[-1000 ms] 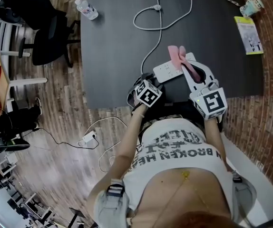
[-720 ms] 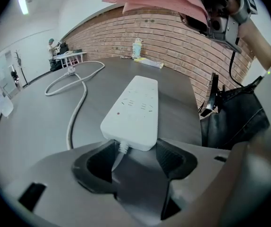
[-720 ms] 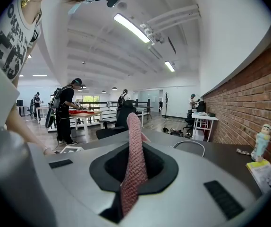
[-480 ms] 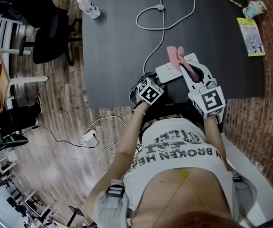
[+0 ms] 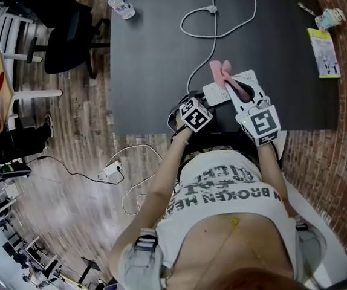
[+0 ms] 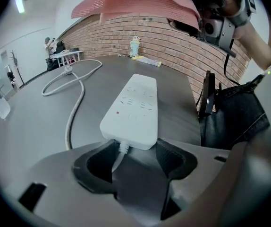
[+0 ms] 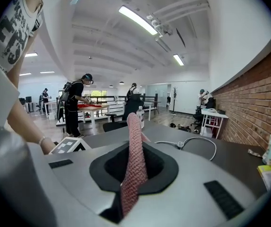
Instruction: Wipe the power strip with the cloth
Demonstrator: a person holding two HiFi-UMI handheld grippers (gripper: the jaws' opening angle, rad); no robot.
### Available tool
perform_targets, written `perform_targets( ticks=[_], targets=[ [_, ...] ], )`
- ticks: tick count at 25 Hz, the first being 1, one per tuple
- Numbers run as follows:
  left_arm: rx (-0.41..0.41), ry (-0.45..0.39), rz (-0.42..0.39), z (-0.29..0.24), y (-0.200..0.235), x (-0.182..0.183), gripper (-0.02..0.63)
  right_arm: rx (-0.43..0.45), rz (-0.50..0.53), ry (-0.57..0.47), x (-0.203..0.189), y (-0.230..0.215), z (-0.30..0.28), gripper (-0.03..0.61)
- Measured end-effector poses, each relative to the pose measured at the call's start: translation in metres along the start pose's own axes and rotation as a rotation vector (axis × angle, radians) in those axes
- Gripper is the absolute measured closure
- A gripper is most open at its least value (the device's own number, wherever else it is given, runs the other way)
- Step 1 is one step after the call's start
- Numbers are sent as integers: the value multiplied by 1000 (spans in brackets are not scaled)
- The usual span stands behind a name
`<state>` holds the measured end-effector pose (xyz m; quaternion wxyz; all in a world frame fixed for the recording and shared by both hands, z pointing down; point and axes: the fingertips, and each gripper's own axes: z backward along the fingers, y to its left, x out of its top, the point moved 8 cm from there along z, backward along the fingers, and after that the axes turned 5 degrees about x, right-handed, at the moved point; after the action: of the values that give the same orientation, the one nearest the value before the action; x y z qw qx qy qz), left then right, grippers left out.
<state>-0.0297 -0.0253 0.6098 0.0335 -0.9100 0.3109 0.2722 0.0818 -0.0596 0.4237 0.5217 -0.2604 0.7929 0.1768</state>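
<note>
Power strip, white, flat by near edge of desk, cord end clamped in left gripper; pink cloth pinched in right gripper, raised above strip; likely hazard: pivoting or sliding under wiping pressure, given single-end hold.

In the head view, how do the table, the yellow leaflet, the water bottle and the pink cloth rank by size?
1. table
2. yellow leaflet
3. pink cloth and water bottle: they look alike. The cloth hangs nearer the camera, so I leave them unranked.
</note>
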Motion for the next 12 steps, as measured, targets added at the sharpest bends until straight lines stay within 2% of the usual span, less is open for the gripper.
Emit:
perform_targets(
  ticks=[12],
  targets=[
    [2,-4,-4,0,0,-1,359,122,53,147,-39,16,-44,561]
  ],
)
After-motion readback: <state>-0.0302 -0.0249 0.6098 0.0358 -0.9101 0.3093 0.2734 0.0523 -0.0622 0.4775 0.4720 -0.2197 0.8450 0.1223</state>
